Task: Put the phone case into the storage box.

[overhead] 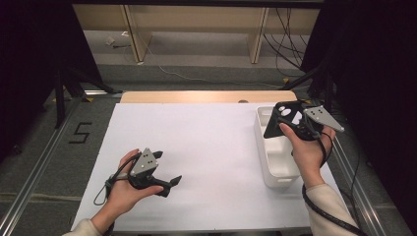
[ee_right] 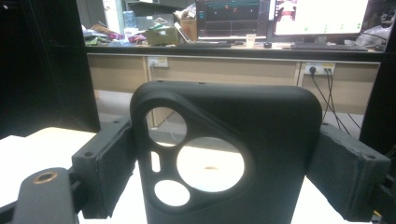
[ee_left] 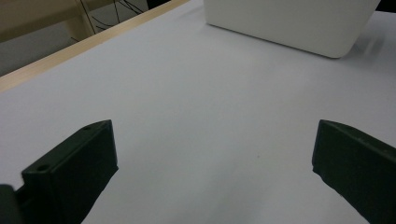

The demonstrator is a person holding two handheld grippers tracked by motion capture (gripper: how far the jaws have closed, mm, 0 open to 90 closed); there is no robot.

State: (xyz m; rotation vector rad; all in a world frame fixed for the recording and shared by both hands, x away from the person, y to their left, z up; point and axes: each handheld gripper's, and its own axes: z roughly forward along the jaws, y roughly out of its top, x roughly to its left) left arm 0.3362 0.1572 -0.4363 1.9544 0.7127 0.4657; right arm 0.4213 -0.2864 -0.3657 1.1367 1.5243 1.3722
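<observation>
We hold the black phone case clamped in our right gripper above the white bin, left gripper open and empty over the sheet; next, probably setting the case on the sheet.

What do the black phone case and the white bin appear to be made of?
The phone case, clamped between the right gripper jaws, looks like soft matte plastic or silicone: dull black skin, rounded edges, no glare. The bin seems to be hard, smooth white plastic: thin even walls, rounded corners, a faint sheen.
</observation>
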